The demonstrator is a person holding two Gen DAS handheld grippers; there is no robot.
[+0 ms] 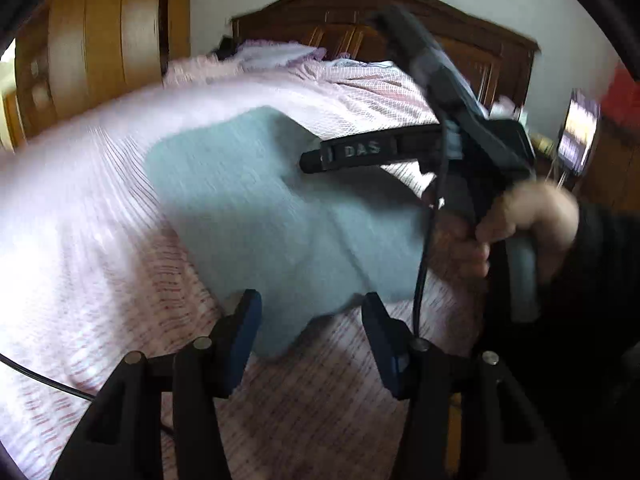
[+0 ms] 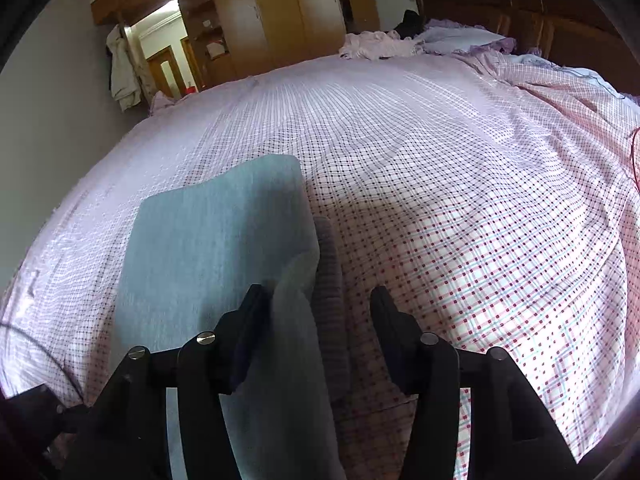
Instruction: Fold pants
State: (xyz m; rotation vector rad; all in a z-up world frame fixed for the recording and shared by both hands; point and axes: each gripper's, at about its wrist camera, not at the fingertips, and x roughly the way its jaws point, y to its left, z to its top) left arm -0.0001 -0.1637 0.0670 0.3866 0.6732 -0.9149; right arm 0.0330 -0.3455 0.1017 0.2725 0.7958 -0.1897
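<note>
The light blue pants [image 1: 256,216] lie folded on the pink checked bedspread [image 1: 80,240]. In the left wrist view my left gripper [image 1: 312,320] is open, its fingers either side of the near edge of the pants. The right gripper [image 1: 308,162], held in a hand, hovers over the pants' far right part; its fingers look close together from this side. In the right wrist view the pants [image 2: 212,248] lie at lower left, with the ribbed waistband [image 2: 330,288] along their right edge. My right gripper [image 2: 318,312] is open above the waistband, holding nothing.
A dark wooden headboard [image 1: 360,12] stands at the far end of the bed. Pillows and crumpled clothes [image 2: 400,44] lie near it. A wooden wardrobe [image 2: 276,12] and a doorway are beyond the bed's left side. A black cable [image 1: 40,380] trails at lower left.
</note>
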